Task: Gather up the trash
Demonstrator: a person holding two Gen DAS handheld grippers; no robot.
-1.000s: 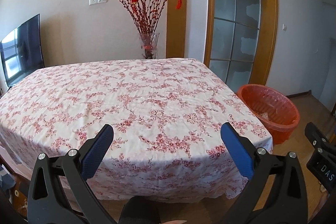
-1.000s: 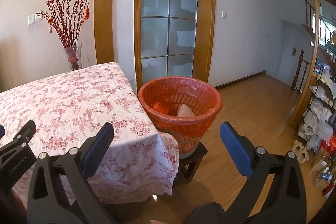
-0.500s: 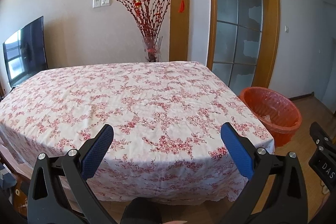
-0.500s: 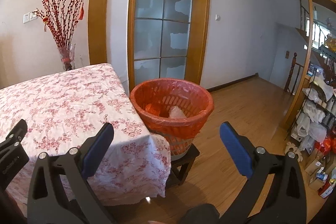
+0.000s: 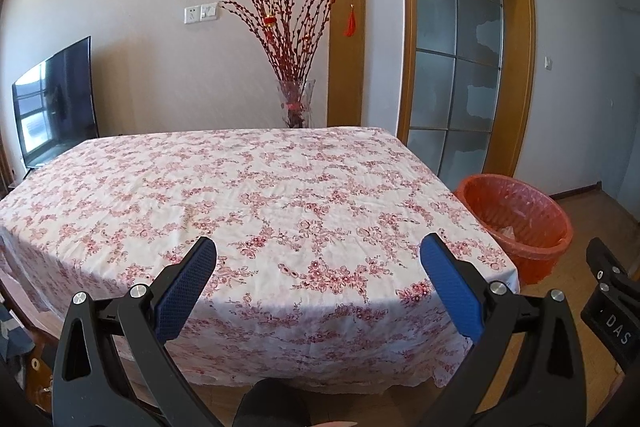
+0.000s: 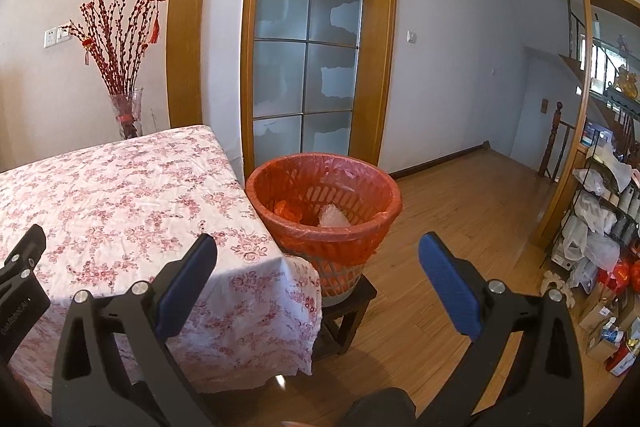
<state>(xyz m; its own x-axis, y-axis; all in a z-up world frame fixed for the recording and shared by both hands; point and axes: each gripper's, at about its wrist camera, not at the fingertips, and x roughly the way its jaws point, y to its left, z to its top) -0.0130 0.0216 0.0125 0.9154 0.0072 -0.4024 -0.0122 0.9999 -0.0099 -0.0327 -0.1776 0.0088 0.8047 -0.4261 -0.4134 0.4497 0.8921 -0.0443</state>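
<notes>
An orange bin [image 6: 324, 203] lined with a red bag stands on a low dark stool [image 6: 352, 307] at the table's right corner; crumpled orange and clear trash [image 6: 332, 215] lies inside it. The same bin [image 5: 516, 215] shows at the right in the left wrist view. My left gripper [image 5: 318, 267] is open over the near edge of the floral tablecloth [image 5: 260, 187], nothing between its blue pads. My right gripper [image 6: 318, 267] is open too, held back from the bin, with nothing in it. I see no trash on the tablecloth.
A glass vase of red branches [image 5: 296, 67] stands behind the table's far edge. A TV [image 5: 56, 103] is at the left, a glass-panelled door [image 6: 308, 67] behind the bin. A cluttered shelf rack [image 6: 600, 219] lines the right wall beside wooden floor [image 6: 460, 219].
Both grippers have drawn back and risen a little: table and bin look slightly farther and lower in view. Both stay open and hold nothing.
</notes>
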